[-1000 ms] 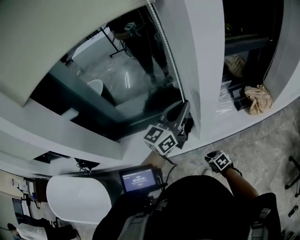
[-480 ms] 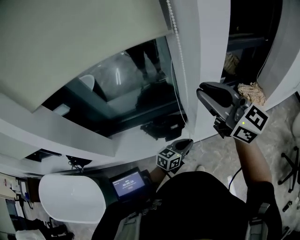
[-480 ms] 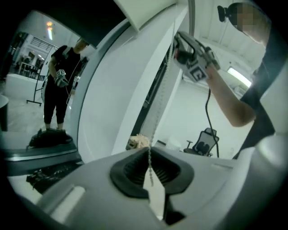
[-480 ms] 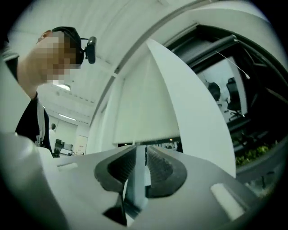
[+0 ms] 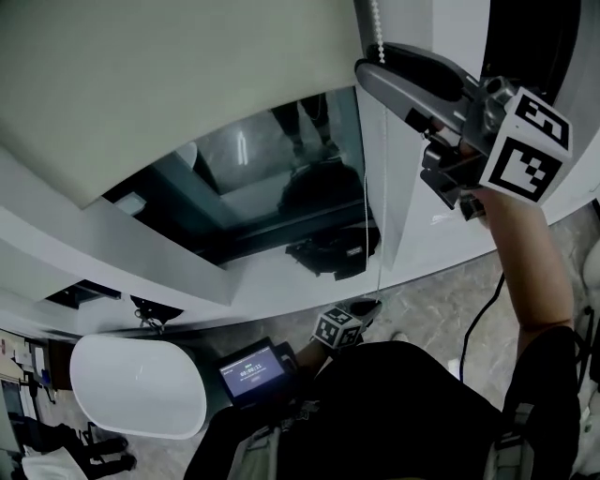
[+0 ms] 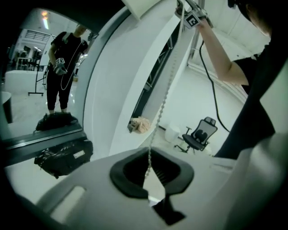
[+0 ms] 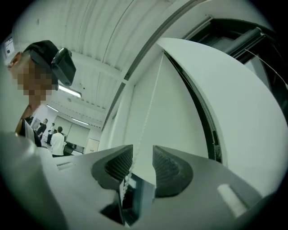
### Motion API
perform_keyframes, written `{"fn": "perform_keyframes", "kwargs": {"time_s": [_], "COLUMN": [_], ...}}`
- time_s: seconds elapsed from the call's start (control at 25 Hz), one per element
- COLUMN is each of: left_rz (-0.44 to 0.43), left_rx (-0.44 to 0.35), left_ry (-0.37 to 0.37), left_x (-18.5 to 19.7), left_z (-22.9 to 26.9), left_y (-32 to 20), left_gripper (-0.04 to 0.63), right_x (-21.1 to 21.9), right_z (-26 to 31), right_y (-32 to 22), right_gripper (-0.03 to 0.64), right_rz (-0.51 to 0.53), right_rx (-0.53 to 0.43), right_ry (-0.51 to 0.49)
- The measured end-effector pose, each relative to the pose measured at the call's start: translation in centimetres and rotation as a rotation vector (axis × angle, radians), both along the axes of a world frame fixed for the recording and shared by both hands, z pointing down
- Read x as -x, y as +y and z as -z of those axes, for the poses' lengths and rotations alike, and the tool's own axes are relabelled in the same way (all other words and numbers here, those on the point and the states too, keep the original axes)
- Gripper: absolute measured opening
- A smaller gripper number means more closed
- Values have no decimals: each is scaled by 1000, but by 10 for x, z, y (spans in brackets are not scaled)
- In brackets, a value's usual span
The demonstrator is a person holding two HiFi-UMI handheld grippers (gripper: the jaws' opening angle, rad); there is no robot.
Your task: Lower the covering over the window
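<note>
Bare window glass [image 5: 272,178] lies open below the bottom edge of the blind [image 5: 169,75], with free room in front of it. At the window's right edge the bead chain [image 5: 376,28] hangs in a narrow strip, hemmed in by the white pillar [image 5: 412,216]. A black bag [image 5: 333,255] sits on the sill [image 5: 272,302] near the chain's lower end, and a white tub [image 5: 141,394] stands below at lower left.

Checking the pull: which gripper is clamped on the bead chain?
The left gripper, the lower one: its jaws are shut on the bead chain. The right gripper, up high, has just been opening its jaws, the chain unclamped between them.
</note>
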State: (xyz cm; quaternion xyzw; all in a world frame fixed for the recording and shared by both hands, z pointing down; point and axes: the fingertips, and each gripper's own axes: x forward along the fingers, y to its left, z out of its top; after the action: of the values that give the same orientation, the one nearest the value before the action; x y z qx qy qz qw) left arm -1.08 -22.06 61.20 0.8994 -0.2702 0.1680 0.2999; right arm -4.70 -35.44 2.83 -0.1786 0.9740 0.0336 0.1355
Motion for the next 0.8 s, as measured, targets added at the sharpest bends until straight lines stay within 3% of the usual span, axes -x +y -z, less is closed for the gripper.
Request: {"fn": "perform_keyframes", "kwargs": {"time_s": [0.24,0.36,0.48,0.56,0.76,0.8], "left_rz": [-36,-69,-66,-62,-31,-28], "left_rx": [113,131,132,133,148,145], "left_ry": [-123,-176,-175,-173,-194,-196], "left_x": [28,33,30,32,50,50], "left_z": [-84,-123,-141,-145,-148,-146], "left_y": [26,36,36,38,41,41], "left_gripper": [12,13,14,14,2,2], "right_x": [10,15,16,12,7,9], "right_z": [1,-2,-3,-5,-4,-3], "right_y": [12,16,16,13,8,10], "right_gripper": [129,129,122,27,71,32], "right_rz": [93,116,101,90,73,84], "right_rx": [-48,-62,-82,-56,-58,-61], "right_ry": [3,42,85,71,42,40]}}
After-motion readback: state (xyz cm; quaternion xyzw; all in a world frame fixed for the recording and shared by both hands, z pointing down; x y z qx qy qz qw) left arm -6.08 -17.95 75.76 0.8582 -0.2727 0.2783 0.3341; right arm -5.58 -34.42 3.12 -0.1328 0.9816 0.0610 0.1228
